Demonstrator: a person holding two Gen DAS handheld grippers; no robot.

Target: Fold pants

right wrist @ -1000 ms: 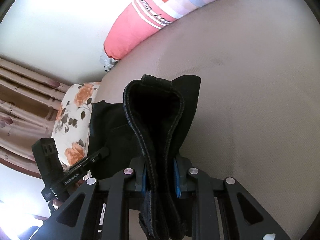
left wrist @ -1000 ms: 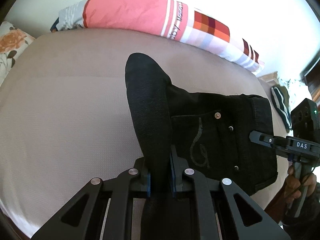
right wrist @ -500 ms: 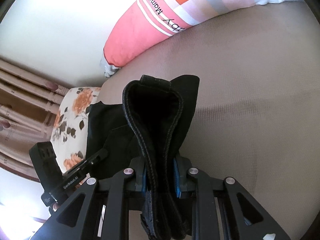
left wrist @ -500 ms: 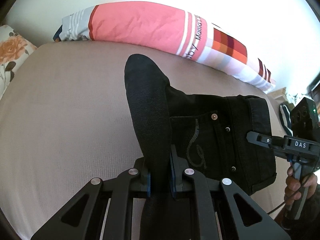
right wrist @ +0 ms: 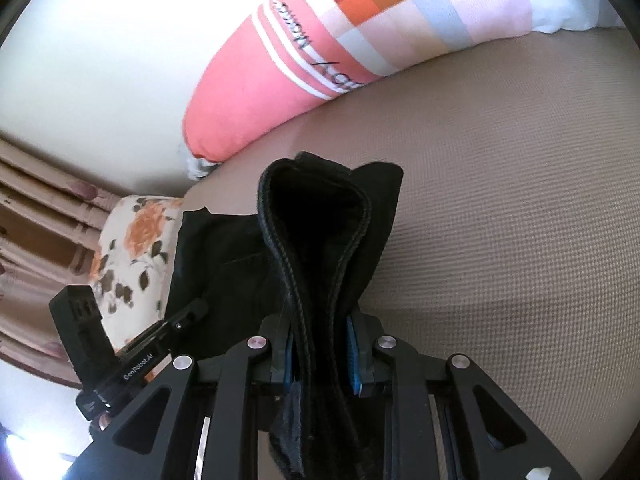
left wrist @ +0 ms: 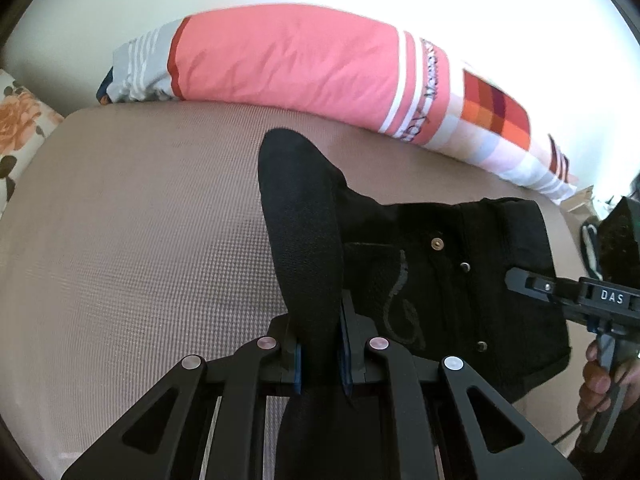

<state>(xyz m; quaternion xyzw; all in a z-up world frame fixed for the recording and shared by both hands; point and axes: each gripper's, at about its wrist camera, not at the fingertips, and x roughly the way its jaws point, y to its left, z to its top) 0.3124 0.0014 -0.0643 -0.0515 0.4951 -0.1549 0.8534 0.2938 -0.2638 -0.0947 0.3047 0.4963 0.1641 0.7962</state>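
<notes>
Now, left gripper (left wrist: pixel 320 354): clamped on a rolled fold of the black jeans (left wrist: pixel 452 280), blue pads (left wrist: pixel 297 366) pressed against the cloth on both sides.
Right gripper (right wrist: pixel 322 354): pinching the doubled waistband edge of the same jeans (right wrist: pixel 316 240), stitched hem looping up between the blue pads (right wrist: pixel 353 356).
Jeans, place: spread across the beige mattress (left wrist: pixel 140 240), back pocket with pale embroidery and metal rivets facing up in the left wrist view, both gripped ends raised off the surface.
Far edge: long pink bolster pillow (left wrist: pixel 288 56) with white stripes and a checked orange end, lying against the white wall (right wrist: pixel 100 40).
Far left: floral cushion (right wrist: pixel 132 248) touching the mattress corner, brown curtain (right wrist: pixel 36 200) beyond it.
Cross views: right gripper body (left wrist: pixel 576 300) marked DAS at the right edge of the left wrist view, a hand (left wrist: pixel 600 380) wrapped round its grip; left gripper body (right wrist: pixel 132 352) low left in the right wrist view.
</notes>
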